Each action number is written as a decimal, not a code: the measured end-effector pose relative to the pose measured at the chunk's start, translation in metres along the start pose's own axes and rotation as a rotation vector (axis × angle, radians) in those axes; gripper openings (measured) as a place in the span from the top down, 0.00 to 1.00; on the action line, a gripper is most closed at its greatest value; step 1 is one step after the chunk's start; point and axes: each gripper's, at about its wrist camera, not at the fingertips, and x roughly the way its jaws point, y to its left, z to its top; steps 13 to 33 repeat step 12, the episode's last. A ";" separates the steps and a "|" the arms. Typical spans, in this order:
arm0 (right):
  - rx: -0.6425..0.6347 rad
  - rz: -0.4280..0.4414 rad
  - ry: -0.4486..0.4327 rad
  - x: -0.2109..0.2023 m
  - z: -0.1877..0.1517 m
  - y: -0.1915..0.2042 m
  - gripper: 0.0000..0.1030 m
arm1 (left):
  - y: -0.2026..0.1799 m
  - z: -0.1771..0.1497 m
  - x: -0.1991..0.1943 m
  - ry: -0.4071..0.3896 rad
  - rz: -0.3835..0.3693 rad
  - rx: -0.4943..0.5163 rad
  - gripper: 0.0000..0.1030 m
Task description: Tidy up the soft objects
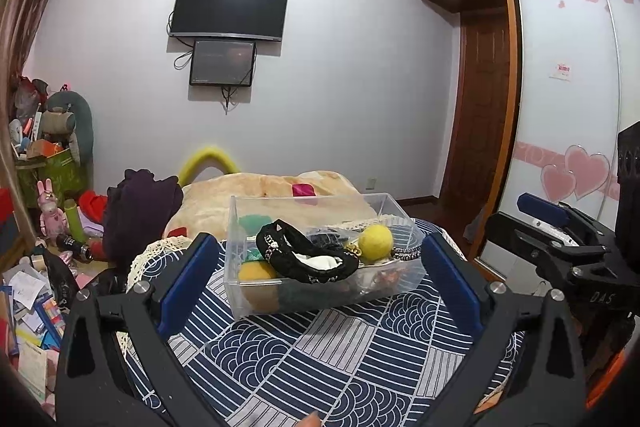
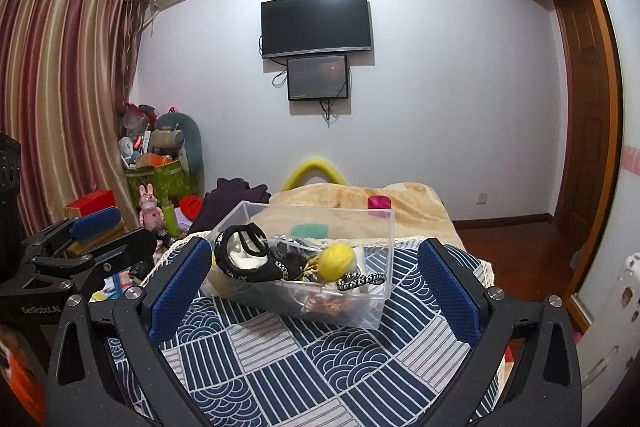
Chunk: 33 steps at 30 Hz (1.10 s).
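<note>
A clear plastic box (image 1: 276, 293) stands on a blue patterned tablecloth (image 1: 320, 359); it also shows in the right wrist view (image 2: 372, 223). It holds a black lace piece (image 1: 296, 255), a yellow felt ball (image 1: 375, 241), a green soft item (image 1: 252, 223) and an orange-yellow ball (image 1: 256, 271). In the right wrist view the black lace piece (image 2: 248, 259) and yellow ball (image 2: 338, 259) lie in it. My left gripper (image 1: 320, 275) is open and empty, jaws either side of the box, short of it. My right gripper (image 2: 316, 279) is open and empty likewise.
A beige blanket (image 1: 248, 195) with a pink item (image 1: 304, 190) lies behind the box. A dark purple cloth (image 1: 140, 211) sits at the left. Clutter and toys (image 1: 44, 207) fill the floor at left. The right gripper's body (image 1: 560, 247) is at my right.
</note>
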 end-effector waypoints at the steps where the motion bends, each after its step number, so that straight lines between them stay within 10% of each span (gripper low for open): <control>1: 0.001 0.000 0.002 0.001 0.000 0.000 0.00 | 0.000 0.000 0.000 0.002 -0.003 0.001 0.01; 33: 0.006 0.008 0.012 0.004 0.000 -0.001 0.00 | 0.000 0.001 0.000 0.015 -0.016 -0.004 0.01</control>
